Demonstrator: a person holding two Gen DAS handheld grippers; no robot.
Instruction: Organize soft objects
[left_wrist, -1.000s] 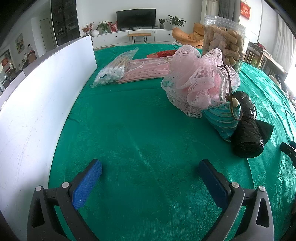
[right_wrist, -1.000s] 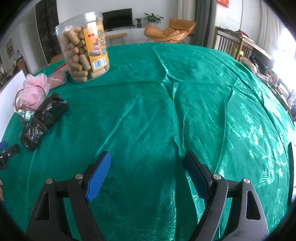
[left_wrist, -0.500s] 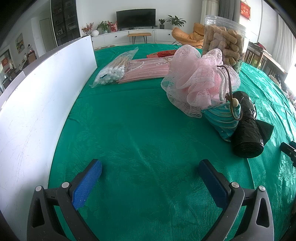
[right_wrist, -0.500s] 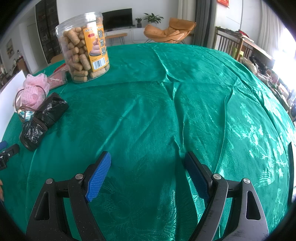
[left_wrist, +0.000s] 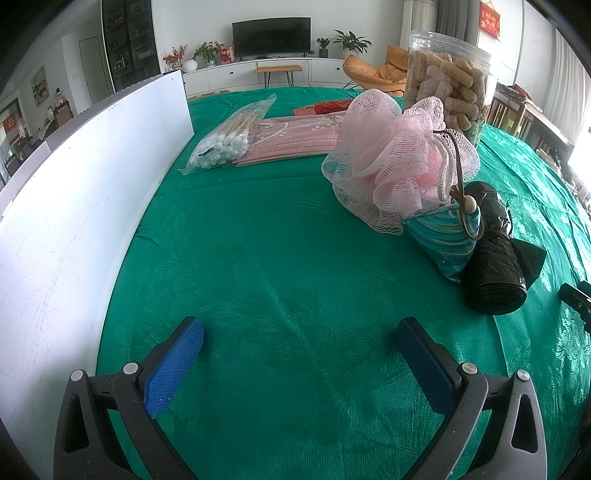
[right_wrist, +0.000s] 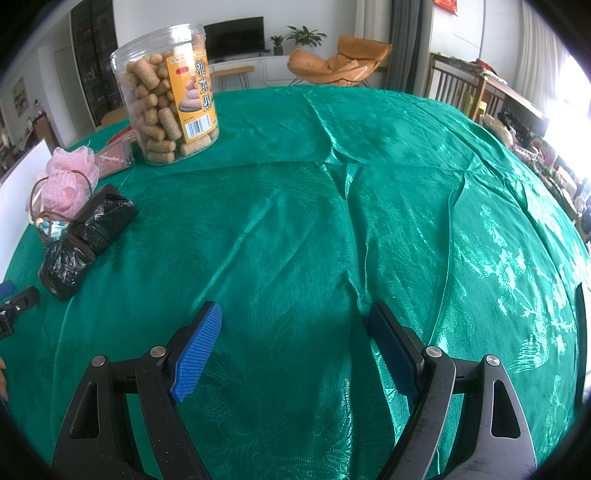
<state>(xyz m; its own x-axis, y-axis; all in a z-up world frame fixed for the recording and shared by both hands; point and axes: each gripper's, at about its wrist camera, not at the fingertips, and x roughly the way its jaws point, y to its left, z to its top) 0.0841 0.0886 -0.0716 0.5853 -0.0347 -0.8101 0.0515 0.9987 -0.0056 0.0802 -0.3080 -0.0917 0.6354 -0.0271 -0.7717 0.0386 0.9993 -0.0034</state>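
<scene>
A pink mesh bath pouf (left_wrist: 399, 162) lies on the green tablecloth, right of centre in the left wrist view. A teal striped pouch (left_wrist: 445, 236) with a brown cord leans against it. A black plastic bag roll (left_wrist: 493, 258) lies beside the pouch. A stack of pink face masks (left_wrist: 291, 140) and a bag of cotton swabs (left_wrist: 229, 138) lie farther back. My left gripper (left_wrist: 299, 332) is open and empty, well short of them. My right gripper (right_wrist: 293, 321) is open and empty over bare cloth. The pouf (right_wrist: 68, 181) and bag roll (right_wrist: 88, 240) lie at its far left.
A white board (left_wrist: 74, 206) stands upright along the left side. A clear jar of snack sticks (right_wrist: 170, 96) stands at the back, behind the pouf. A red packet (left_wrist: 325, 107) lies behind the masks. The green cloth (right_wrist: 369, 203) is wrinkled on the right half.
</scene>
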